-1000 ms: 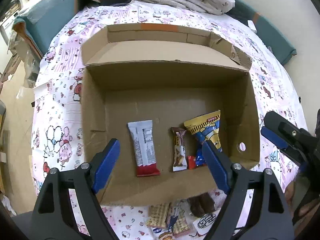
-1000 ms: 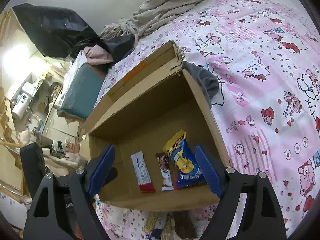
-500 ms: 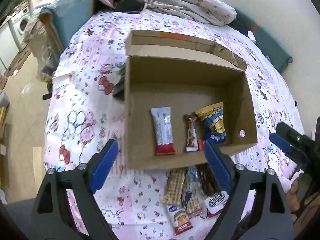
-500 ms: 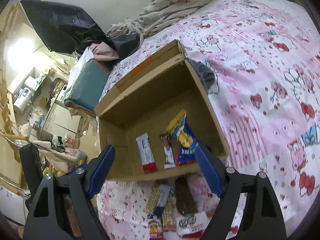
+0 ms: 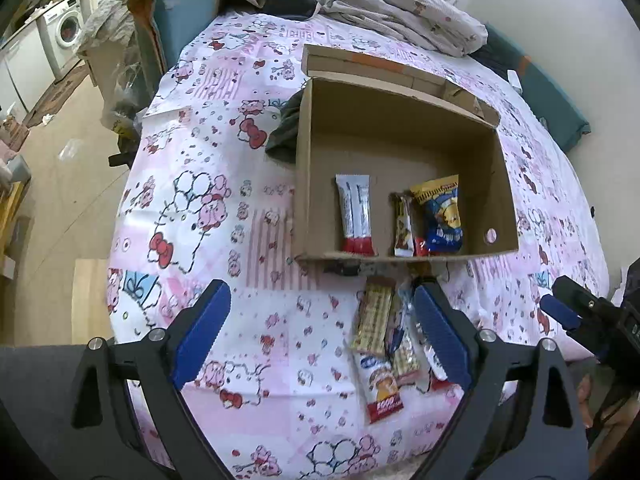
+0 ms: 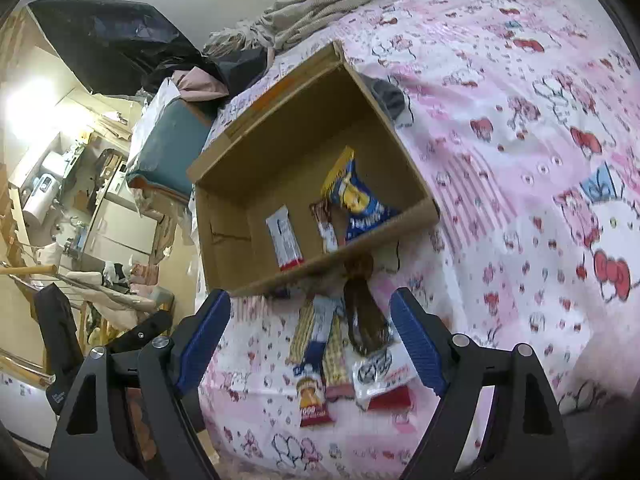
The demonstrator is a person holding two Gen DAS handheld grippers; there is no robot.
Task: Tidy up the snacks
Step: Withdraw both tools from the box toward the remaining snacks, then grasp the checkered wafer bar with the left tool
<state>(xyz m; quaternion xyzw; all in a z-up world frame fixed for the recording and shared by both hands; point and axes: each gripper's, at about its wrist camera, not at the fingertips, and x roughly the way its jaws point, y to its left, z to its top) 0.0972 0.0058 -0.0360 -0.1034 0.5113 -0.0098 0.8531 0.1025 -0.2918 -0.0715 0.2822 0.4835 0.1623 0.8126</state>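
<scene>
An open cardboard box [image 5: 304, 184] lies on the pink bedspread. Inside it, in a row, are a white-and-red bar [image 5: 354, 212], a brown-and-white bar [image 5: 403, 226] and a blue-and-yellow bag [image 5: 442, 212]. Just in front of the box sits a loose pile of snacks [image 5: 384, 340], with a wafer bar [image 5: 374, 320] and a red-labelled packet [image 5: 382, 388]. My left gripper [image 5: 320, 292] hangs open above the bedspread, its right finger over the pile. My right gripper [image 6: 310, 294] is open over the same pile [image 6: 332, 344], below the box [image 6: 224, 224]. Neither holds anything.
A dark cloth [image 5: 284, 132] lies against the box's left wall. A crumpled blanket [image 5: 400, 4] and cushions are at the far end of the bed. The bed drops to the floor on the left, near a washing machine [image 5: 66, 30]. A person's hand [image 5: 588, 396] shows at right.
Both grippers have drawn back from the box towards the near bed edge, so the snack pile in front of it has come into view. The left jaws stand slightly wider.
</scene>
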